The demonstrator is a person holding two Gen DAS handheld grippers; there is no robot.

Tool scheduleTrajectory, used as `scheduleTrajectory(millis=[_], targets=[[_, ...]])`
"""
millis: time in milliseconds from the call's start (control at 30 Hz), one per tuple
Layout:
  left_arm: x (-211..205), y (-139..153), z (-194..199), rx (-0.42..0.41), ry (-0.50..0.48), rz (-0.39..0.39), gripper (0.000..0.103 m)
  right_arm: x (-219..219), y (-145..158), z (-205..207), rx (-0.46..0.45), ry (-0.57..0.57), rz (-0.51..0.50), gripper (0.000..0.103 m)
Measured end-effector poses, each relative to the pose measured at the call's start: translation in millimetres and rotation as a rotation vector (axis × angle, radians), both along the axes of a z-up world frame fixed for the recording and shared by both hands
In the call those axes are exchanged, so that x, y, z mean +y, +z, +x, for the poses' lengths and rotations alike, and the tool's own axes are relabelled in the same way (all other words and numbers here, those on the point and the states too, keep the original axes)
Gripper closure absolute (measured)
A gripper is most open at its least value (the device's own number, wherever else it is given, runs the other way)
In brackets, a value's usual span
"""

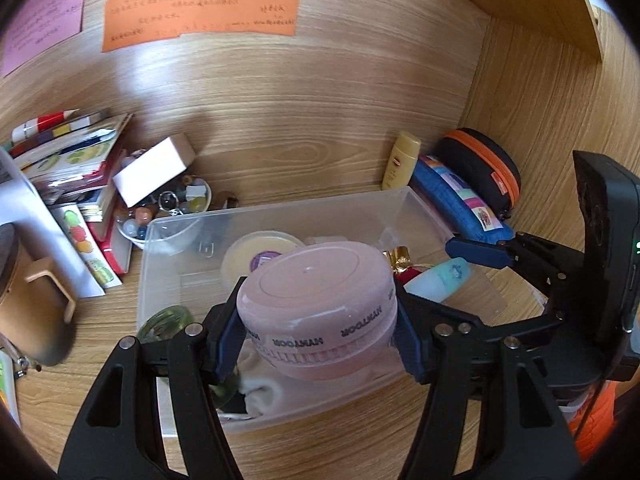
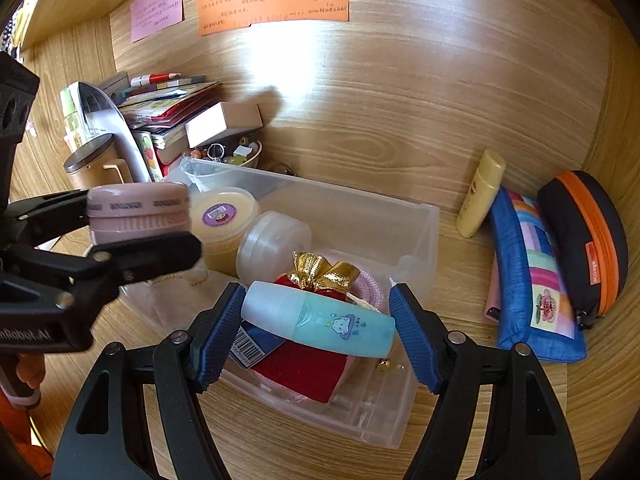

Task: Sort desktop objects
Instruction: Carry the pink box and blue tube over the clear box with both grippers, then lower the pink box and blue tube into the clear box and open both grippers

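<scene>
Progress approx. half: clear plastic bin (image 2: 416, 216) already holds yellow tub (image 2: 224, 216), red pouch (image 2: 300, 368) etc. Left gripper (image 1: 316, 320) pinches pink round case (image 1: 316, 280) over bin; right gripper (image 2: 316, 328) clamps blue-capped bottle (image 2: 320, 320) at bin's 6 o'clock. Outstanding at 3 o'clock: yellow tube (image 2: 480, 196), blue pencil pouch (image 2: 532, 280), orange-zip case (image 2: 584, 236).

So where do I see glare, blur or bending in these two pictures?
Left wrist view: white glare on the wooden back panel; the brown mug at the left edge is blurred. Right wrist view: bright glare below the orange note; fisheye bends the clear plastic bin.
</scene>
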State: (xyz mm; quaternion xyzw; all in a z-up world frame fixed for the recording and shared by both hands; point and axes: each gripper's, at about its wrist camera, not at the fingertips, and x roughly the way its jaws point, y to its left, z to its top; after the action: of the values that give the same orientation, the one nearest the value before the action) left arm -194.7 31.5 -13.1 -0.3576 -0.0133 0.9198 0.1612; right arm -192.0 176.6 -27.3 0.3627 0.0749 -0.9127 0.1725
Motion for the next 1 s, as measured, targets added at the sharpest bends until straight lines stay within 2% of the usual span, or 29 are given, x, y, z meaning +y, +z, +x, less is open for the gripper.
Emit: scheduleTrajectory(millis=[300,633,833,933,1000], targets=[[-2,-15,-10,-0.043,-0.002,0.012,0.039,3,-5,-6,-0.023,0.000,-0.007,0.032],[0,-15,-11,-0.038,-0.012,0.015,0.038,1,-6,-8,-0.008,0.000,0.006,0.032],[-2,-11,-10,-0.043,-0.006,0.030,0.036,-1,-6,-7,-0.014,0.004,0.003,0.027],[-2,-6,-6,-0.028,0.000,0.029,0.028,-2,-6,-6,-0.020,0.009,-0.009,0.024],[-2,-3,-3,-0.015,0.004,0.025,0.028,-2,-6,-6,-0.021,0.008,-0.007,0.024]])
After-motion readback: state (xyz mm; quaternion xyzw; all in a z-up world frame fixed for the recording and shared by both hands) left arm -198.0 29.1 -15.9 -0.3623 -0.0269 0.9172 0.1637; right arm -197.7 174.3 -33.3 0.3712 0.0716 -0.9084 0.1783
